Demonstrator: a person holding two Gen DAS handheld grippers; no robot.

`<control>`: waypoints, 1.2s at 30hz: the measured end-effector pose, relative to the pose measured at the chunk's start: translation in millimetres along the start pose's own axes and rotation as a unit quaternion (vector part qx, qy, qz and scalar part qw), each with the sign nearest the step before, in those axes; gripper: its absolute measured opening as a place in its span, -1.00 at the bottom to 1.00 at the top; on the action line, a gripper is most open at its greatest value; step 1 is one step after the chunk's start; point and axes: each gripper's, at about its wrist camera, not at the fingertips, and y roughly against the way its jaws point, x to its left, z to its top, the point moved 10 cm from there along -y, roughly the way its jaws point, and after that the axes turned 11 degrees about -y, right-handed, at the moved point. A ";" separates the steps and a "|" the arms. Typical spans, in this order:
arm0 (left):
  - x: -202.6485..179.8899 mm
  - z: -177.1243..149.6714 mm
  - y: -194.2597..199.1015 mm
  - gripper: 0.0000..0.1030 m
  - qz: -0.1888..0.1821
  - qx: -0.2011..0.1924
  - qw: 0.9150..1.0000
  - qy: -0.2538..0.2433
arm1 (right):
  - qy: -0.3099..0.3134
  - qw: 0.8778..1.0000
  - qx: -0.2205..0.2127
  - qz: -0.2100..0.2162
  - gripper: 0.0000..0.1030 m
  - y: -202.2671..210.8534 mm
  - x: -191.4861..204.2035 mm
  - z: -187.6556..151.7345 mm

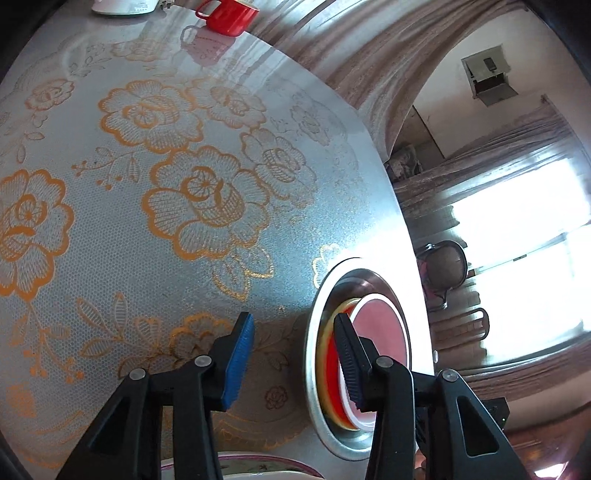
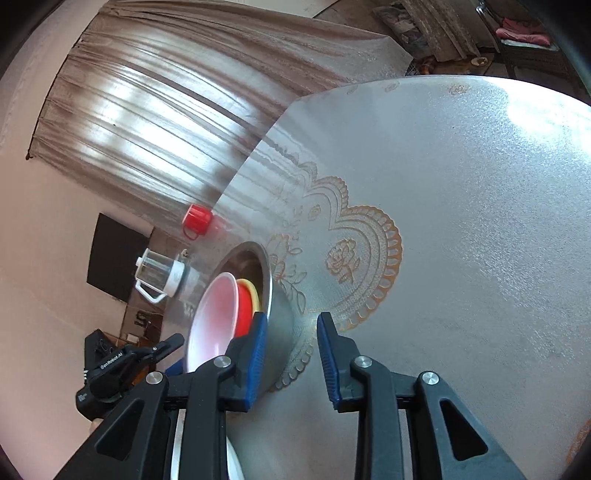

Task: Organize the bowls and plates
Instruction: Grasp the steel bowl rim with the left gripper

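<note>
A steel bowl [image 1: 314,354] stands on the table with a yellow bowl [image 1: 327,332], a red bowl [image 1: 332,373] and a pink bowl [image 1: 376,332] nested inside it. My left gripper [image 1: 295,325] is open, its jaws astride the steel bowl's rim, one finger inside. In the right wrist view the steel bowl [image 2: 280,332] and pink bowl [image 2: 214,325] lie at the lower left. My right gripper [image 2: 291,325] is open, its left finger by the steel bowl's outer wall. A white plate edge [image 1: 258,467] shows under the left gripper.
The table [image 1: 184,258] has a silver cloth with orange flower prints. A red mug [image 1: 229,14] and a glass jug with a white base [image 2: 159,275] stand at its far edge. Curtains [image 2: 166,110] and a chair [image 1: 443,266] lie beyond the table.
</note>
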 end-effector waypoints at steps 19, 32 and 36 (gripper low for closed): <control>-25.1 -18.2 -45.5 -0.54 0.030 0.067 0.993 -0.093 | 0.046 0.995 0.029 -0.087 -0.51 -45.5 5.2 -8.2; -27.8 -7.1 -37.5 -0.56 0.025 0.041 0.995 -0.089 | 0.045 0.994 0.029 -0.093 -0.39 -47.3 0.9 -8.8; -40.1 -15.0 -43.2 -0.78 0.023 0.042 0.994 -0.102 | 0.056 0.993 0.030 -0.099 -0.42 -47.8 -1.1 -10.4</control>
